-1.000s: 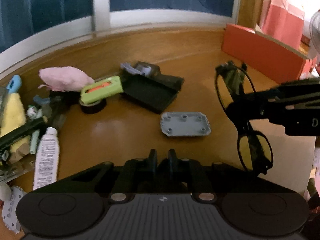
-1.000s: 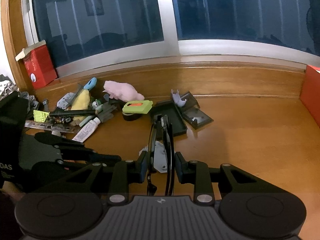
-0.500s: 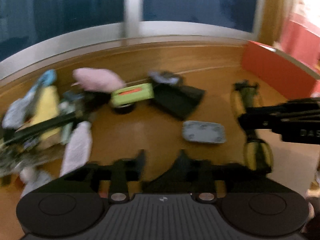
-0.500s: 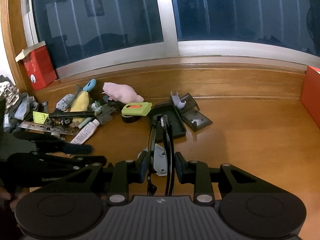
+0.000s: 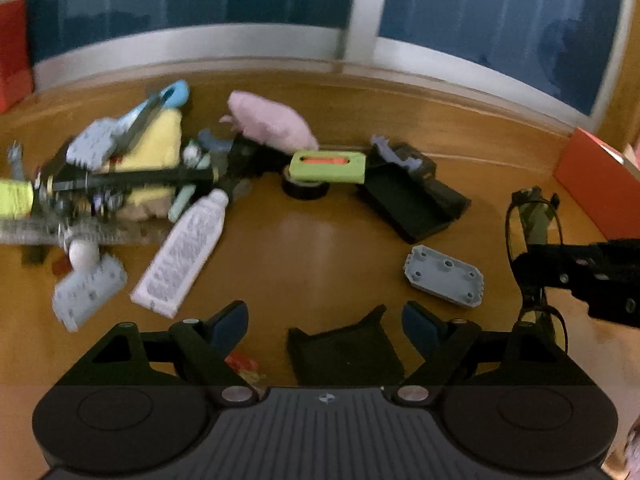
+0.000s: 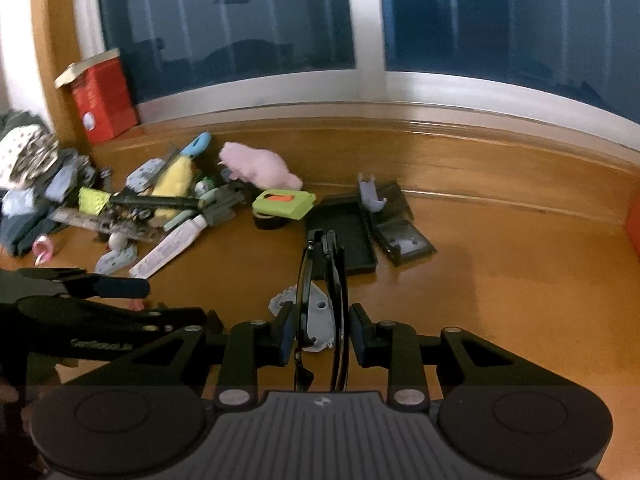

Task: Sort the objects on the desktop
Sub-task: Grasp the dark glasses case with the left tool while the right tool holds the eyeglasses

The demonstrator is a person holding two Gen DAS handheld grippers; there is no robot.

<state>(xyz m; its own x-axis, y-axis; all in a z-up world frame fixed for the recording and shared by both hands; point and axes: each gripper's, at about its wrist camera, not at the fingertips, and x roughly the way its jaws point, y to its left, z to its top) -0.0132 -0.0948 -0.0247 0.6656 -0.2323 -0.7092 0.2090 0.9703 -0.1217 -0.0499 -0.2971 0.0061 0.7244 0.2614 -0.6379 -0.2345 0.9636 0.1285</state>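
At the bottom centre of the right wrist view, the right gripper (image 6: 318,338) pinched a folded pair of black glasses (image 6: 320,280) between its fingers (image 6: 286,334), the frame standing on edge and reaching up toward the middle of the frame. Just behind the glasses lay a grey plate (image 6: 316,314) on the wooden surface (image 6: 500,280), with a black tray (image 6: 344,236) above it. In the left wrist view the same glasses (image 5: 534,216) showed at the right edge, yellow-tinted, held by the right gripper (image 5: 532,268).

At the bottom centre of the left wrist view, the left gripper (image 5: 326,322) had its fingers (image 5: 230,320) spread and opening; a black flat piece (image 5: 344,354) lay below the gap, and the pads did not press on it. The view was blurred. The grey plate (image 5: 444,276) lay right of centre, the black tray (image 5: 404,204) above it. A white tube (image 5: 184,250), a green case (image 5: 328,166) and a pink plush toy (image 5: 272,124) lay in the clutter at upper left.
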